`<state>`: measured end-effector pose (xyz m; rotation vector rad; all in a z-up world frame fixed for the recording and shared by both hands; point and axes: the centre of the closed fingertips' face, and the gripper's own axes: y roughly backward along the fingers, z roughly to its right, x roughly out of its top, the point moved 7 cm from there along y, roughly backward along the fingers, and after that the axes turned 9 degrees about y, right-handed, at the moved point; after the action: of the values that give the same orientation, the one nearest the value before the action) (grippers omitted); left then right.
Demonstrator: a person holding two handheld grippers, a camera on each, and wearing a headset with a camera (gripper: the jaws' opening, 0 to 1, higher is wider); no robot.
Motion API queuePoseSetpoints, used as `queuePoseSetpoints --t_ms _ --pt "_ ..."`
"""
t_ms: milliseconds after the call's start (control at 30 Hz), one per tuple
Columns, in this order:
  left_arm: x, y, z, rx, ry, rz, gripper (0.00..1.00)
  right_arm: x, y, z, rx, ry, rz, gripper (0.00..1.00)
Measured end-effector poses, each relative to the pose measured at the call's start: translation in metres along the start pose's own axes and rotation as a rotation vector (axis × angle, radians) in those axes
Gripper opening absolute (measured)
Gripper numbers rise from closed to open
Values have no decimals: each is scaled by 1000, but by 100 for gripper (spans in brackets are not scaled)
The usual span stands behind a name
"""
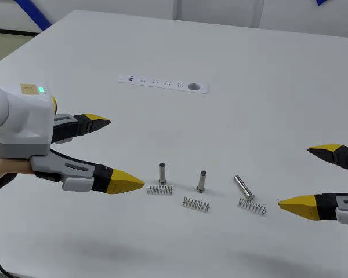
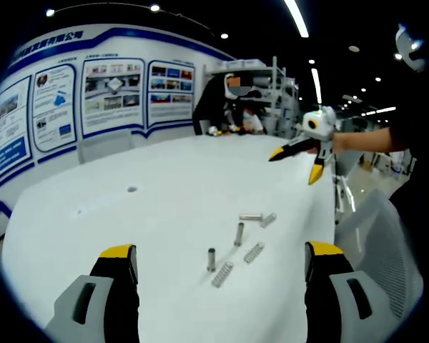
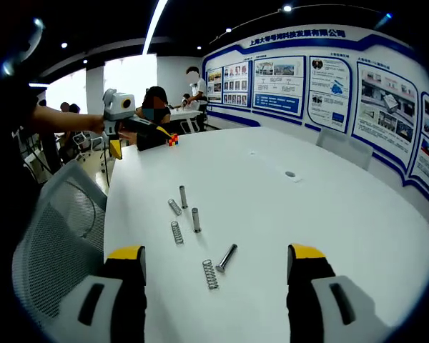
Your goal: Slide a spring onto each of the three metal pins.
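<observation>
Head view shows us a white table point(image 1: 249, 116) with three metal pins in a row near its front edge. The left pin point(image 1: 162, 172) and the middle pin point(image 1: 202, 180) stand upright on their heads. The right pin point(image 1: 242, 187) is tipped over and lies slanted on the tabletop. A small coil spring lies flat just in front of each one: the left spring point(image 1: 160, 189) at the foot of the left pin, the middle spring point(image 1: 196, 204) a little in front of the middle pin, and the right spring point(image 1: 252, 206) beside the lower end of the fallen pin. We cannot tell whether any spring touches its pin. All three springs lie loose on the table, not on the pins.

The left gripper point(image 1: 123, 152) hovers left of the row, its lower yellow tip just beside the left spring. Its jaws are spread wide with nothing between them. The right gripper point(image 1: 294, 176) comes in from the right, near the right spring, its jaws likewise parted and empty.

Farther back on the table lies a white power strip point(image 1: 163, 83).

In the right gripper view we see the fallen pin nearest, between the two yellow tips, a grey mesh chair point(image 3: 57, 214) at the table's edge and blue display boards point(image 3: 329, 86) on the wall behind.
</observation>
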<state>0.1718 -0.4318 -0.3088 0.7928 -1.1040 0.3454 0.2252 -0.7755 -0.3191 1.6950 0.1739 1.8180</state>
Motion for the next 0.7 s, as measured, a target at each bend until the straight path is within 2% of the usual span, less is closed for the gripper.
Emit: queuePoseSetpoints --t_ms 200,333,433,600,700 --pt "-6 -3 0 1 10 -24 98 -3 -9 1 22 -6 -27 81" --pt "-8 -4 0 -4 16 -25 98 -4 -16 2 25 -2 -39 79" --pt "-12 -4 -2 4 -25 -74 98 -2 -20 2 31 -5 -41 77" --pt "-13 -5 -1 -14 -28 -83 97 -1 -32 3 33 0 -49 73" --pt "-15 -7 -3 -15 -27 -87 97 -4 -41 4 57 -15 -58 73"
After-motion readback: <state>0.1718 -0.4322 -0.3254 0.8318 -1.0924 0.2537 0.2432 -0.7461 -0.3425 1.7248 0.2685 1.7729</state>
